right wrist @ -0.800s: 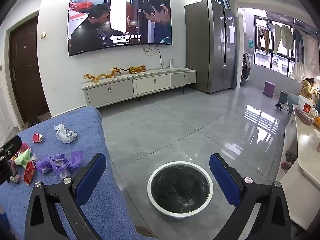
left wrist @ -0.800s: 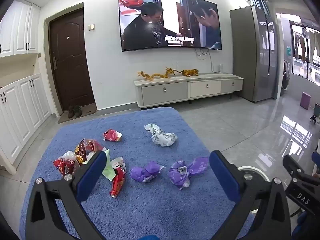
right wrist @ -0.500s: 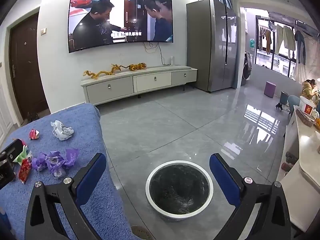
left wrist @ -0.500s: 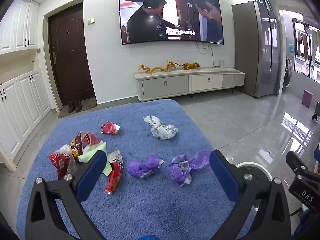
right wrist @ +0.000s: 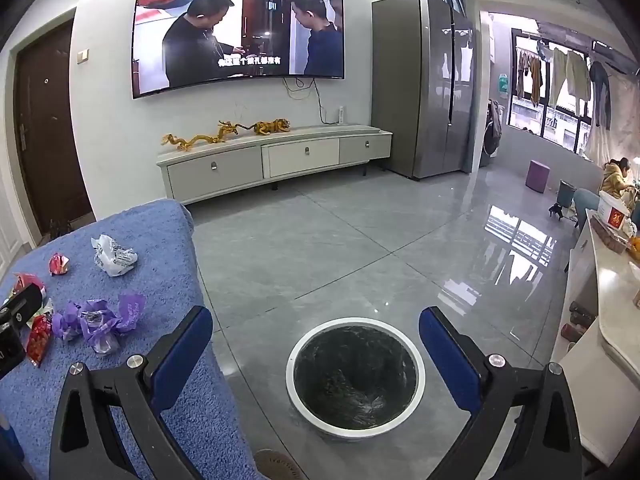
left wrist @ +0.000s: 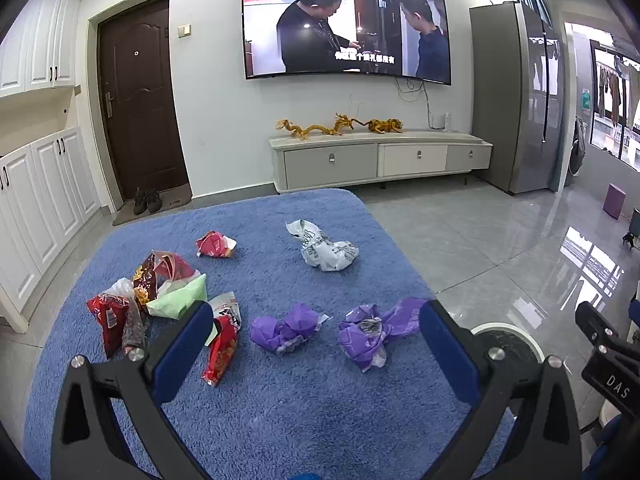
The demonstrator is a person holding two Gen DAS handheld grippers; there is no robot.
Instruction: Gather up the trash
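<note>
Crumpled wrappers scattered on the blue cloth (left wrist: 280,412), none collected yet. Nearest: 2 purple wrappers, one balled (left wrist: 286,326), one spread wider (left wrist: 374,330), lying just beyond the left gripper (left wrist: 316,344). Further out, a white wad (left wrist: 326,250), a small red wrapper (left wrist: 214,244), and at the left a heap of red and green packets (left wrist: 156,292) with a red packet (left wrist: 220,346) beside it.

Likely feather-light, thin and crackly, soft enough to crush flat; probably slick film, apt to slide off a shallow pinch. Best taken across the thickest bunched middle, not a loose flap. Heap likely to come apart if grabbed at one edge.

Left gripper wide open, empty, tilted down over the cloth. Right gripper (right wrist: 316,344) wide open too, nothing between the pads, hanging above the round bin (right wrist: 356,426) on the tiled floor just beside the cloth edge.
</note>
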